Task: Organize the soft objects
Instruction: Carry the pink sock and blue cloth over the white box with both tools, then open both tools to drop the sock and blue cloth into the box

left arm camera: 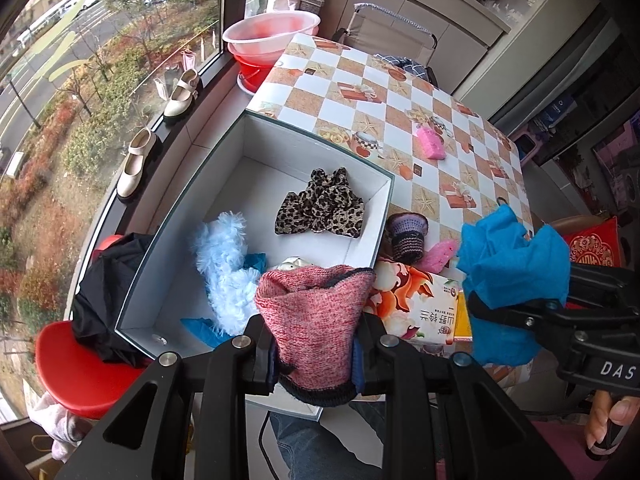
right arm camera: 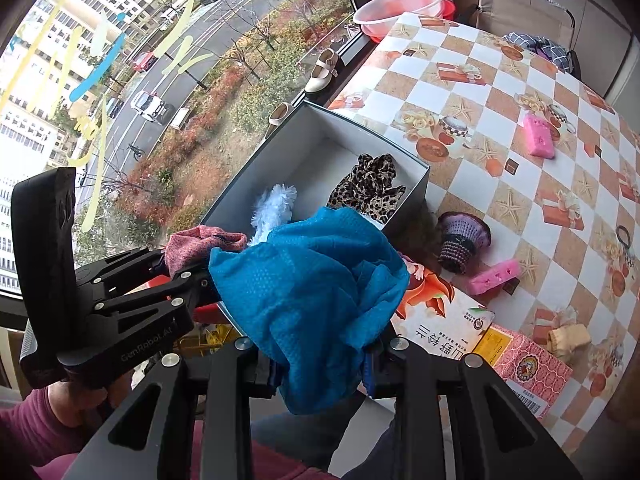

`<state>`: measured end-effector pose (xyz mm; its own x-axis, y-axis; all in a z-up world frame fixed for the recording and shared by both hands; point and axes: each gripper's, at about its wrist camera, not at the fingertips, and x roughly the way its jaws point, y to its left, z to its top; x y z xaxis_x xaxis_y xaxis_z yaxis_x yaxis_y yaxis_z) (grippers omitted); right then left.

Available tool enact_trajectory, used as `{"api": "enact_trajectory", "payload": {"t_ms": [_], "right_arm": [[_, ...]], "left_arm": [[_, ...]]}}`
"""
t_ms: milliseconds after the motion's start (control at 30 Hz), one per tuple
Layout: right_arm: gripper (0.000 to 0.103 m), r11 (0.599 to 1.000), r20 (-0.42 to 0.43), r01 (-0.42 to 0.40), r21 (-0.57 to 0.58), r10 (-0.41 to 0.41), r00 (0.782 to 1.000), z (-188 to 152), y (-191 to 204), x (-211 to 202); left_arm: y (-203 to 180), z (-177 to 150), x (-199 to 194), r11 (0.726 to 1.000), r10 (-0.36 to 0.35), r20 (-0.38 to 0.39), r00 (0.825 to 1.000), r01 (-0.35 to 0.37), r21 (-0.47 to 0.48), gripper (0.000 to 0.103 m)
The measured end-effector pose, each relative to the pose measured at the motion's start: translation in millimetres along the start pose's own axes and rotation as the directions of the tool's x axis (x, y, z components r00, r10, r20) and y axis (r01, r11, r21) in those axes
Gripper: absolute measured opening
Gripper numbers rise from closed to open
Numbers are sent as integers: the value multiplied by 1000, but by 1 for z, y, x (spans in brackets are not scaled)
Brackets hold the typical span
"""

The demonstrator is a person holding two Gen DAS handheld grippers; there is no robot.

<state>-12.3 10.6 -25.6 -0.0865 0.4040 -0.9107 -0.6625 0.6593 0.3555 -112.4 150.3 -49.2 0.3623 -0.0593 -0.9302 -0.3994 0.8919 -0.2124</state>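
My left gripper (left arm camera: pixel 316 360) is shut on a pink knit piece with a dark hem (left arm camera: pixel 316 308), held over the near end of an open white box (left arm camera: pixel 382 216). In the box lie a leopard-print scrunchie (left arm camera: pixel 320 208), a pale blue fluffy item (left arm camera: pixel 224 272) and a bit of blue cloth (left arm camera: pixel 200 330). My right gripper (right arm camera: pixel 320 364) is shut on a bunched blue cloth (right arm camera: pixel 316 292), just right of the box's near corner. The right wrist view shows the left gripper (right arm camera: pixel 172 268) with the pink knit (right arm camera: pixel 200 244) beside it.
On the checkered tablecloth (left arm camera: pixel 360 76) lie a purple knit cup (left arm camera: pixel 406 236), two pink sponges (left arm camera: pixel 430 142) (left arm camera: pixel 440 254) and a flowered carton (left arm camera: pixel 416 308). A red stool (left arm camera: pixel 76 364) with black cloth (left arm camera: pixel 108 292) stands left. Basins (left arm camera: pixel 268 36) and shoes (left arm camera: pixel 182 94) line the window sill.
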Motion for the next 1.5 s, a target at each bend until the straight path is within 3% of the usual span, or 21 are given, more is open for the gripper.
{"api": "enact_trajectory", "payload": {"t_ms": [300, 1067, 1133, 1200, 1233, 1267, 1300, 1333, 1400, 1433, 1500], "right_arm": [[30, 998, -44, -1, -64, -2, 999, 14, 14, 16], [30, 991, -85, -22, -135, 10, 996, 52, 39, 48], [30, 990, -87, -20, -142, 7, 996, 55, 41, 50], [30, 989, -87, -20, -145, 7, 996, 59, 43, 52], [31, 989, -89, -25, -145, 12, 996, 61, 43, 52], [34, 989, -94, -37, -142, 23, 995, 62, 43, 53], [48, 989, -99, -50, -137, 37, 994, 64, 43, 54], [74, 989, -101, -60, -132, 47, 994, 65, 43, 54], [94, 992, -94, -27, -120, 15, 995, 68, 40, 53], [102, 994, -94, -16, -108, 5, 996, 69, 37, 52], [102, 998, -94, -22, -67, 15, 995, 71, 27, 47]], "left_arm": [[21, -2, 11, 998, 28, -29, 999, -29, -51, 29], [30, 2, 21, 997, 48, -66, 997, -52, -54, 30], [30, 3, 22, 997, 51, -67, 996, -54, -50, 35], [28, 4, 24, 997, 61, -65, 996, -64, -38, 48], [27, 4, 24, 997, 74, -66, 995, -76, -31, 61], [26, 5, 25, 996, 84, -66, 994, -86, -28, 76], [26, 5, 25, 996, 86, -60, 994, -88, -30, 81], [27, 4, 23, 996, 77, -41, 996, -79, -37, 82], [28, 4, 21, 996, 63, -5, 998, -63, -56, 89], [29, 5, 20, 996, 60, 3, 998, -60, -63, 100], [31, 6, 22, 996, 28, -3, 1000, -28, -85, 103]]}}
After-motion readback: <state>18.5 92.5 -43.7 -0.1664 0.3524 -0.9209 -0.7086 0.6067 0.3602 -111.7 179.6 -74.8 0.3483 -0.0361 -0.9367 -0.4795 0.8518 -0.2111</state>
